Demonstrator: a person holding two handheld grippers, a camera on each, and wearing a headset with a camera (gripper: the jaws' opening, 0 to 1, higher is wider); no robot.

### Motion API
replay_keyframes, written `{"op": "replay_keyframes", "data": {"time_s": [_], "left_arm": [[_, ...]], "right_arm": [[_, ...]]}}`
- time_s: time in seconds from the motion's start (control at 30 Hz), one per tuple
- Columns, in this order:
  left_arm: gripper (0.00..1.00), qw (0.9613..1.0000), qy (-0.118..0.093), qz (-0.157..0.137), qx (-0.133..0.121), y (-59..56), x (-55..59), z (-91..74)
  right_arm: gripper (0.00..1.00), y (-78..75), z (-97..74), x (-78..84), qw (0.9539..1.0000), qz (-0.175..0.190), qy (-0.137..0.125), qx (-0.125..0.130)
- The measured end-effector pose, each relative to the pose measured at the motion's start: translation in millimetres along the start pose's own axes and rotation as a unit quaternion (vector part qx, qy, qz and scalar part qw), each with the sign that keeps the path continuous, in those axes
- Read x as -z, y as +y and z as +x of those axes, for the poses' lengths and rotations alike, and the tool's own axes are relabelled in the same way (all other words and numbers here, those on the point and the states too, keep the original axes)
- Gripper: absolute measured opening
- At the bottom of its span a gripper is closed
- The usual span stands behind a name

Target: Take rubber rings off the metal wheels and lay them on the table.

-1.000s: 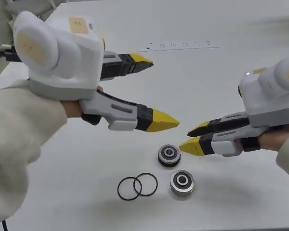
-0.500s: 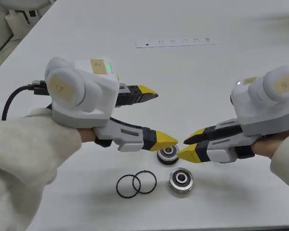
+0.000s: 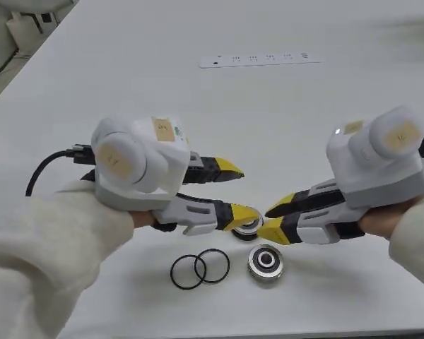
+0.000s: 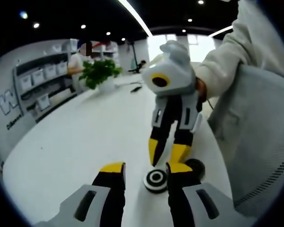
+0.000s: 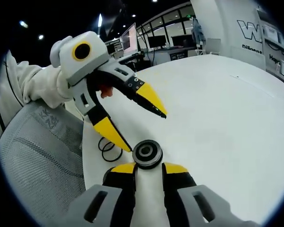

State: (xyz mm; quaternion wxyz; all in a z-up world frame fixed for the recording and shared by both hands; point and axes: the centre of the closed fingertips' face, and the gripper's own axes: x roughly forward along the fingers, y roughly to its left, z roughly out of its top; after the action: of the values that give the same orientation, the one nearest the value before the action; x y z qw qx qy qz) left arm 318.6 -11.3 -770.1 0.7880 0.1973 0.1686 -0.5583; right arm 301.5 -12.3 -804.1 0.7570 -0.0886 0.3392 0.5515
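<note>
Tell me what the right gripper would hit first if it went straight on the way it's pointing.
Probably the metal wheel: in the right gripper view it sits dead ahead of the right gripper, just off its tips, though depth is unclear. The left gripper lies beyond it.

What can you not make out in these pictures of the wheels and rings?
Head view: the far wheel is partly covered by the tips of the left gripper and right gripper; whether it carries a ring is unclear.
Left gripper view: the near wheel is mostly hidden behind that gripper's own jaw.
Right gripper view: the rings are partly hidden by the left gripper's lower jaw.
</note>
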Motion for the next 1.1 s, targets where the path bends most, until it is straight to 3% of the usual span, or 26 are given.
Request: {"op": "replay_keyframes", "data": {"time_s": [0.23,0.53,0.77,1.1], "left_arm": [[0.28,0.9997,0.011,-0.005,0.020,-8.5,6.7,2.5],[0.23,0.9991,0.024,-0.023,0.027,-11.1,19.4,6.3],[0.15,0.9987,0.024,-0.035,0.028,-12.4,21.8,6.2],[0.14,0.9986,0.019,-0.043,0.024,-12.8,21.6,6.8]], "right_arm": [[0.16,0.1,3.6,3.4,0.9998,-0.016,0.008,0.002],[0.14,-1.1,4.7,5.5,0.9997,-0.021,0.008,0.004],[0.13,0.0,4.9,5.7,0.9994,-0.032,0.009,0.005],[0.07,-3.5,4.1,6.3,0.9979,-0.063,0.013,0.011]]}}
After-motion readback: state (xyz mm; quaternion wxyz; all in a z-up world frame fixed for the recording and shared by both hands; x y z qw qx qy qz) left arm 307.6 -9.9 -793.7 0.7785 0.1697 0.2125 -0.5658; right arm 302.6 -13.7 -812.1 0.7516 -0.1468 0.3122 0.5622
